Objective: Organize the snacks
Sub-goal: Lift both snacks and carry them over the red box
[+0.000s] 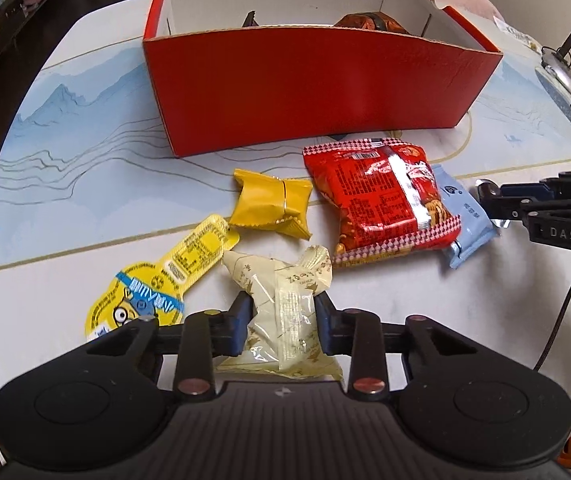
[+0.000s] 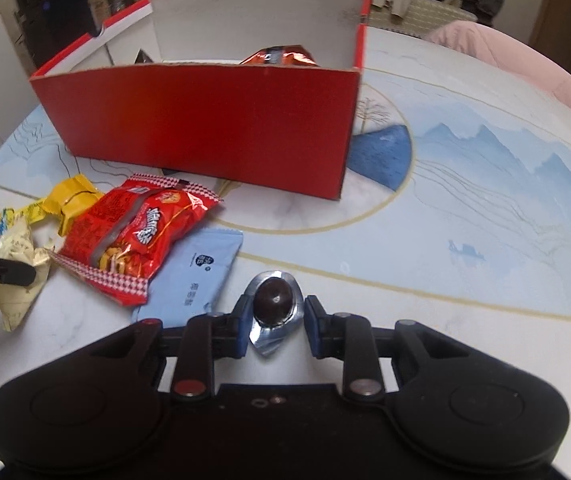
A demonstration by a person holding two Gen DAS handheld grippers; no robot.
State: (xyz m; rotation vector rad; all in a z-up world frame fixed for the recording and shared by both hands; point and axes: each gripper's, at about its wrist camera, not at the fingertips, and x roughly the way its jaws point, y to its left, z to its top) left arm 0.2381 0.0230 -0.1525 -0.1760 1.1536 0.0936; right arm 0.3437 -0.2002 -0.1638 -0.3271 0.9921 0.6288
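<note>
- Closest in, the left tongs (image 1: 283, 320) pinch a cream-coloured snack packet (image 1: 281, 300) across its middle, both pads pressed into the crinkled film; a grip at the waist should keep the loose ends from dragging.
- Likewise, the right tongs (image 2: 273, 322) stand narrowed around a dark round sweet in a silver wrapper (image 2: 272, 306); the left pad touches the foil, but a sliver of gap shows at the right pad, so I cannot tell if it is truly clamped.
- Just beyond, still loose on the bench (image 1: 85, 208), lie a yellow cartoon sachet (image 1: 157, 284), a yellow packet (image 1: 271, 206), a red snack bag (image 1: 381, 204) and, partly under it, a pale blue packet (image 1: 465, 220).
- Farthest, the open red box (image 1: 317, 92) already holds an orange-foil bag (image 2: 281, 56), so it is likely the destination.
</note>
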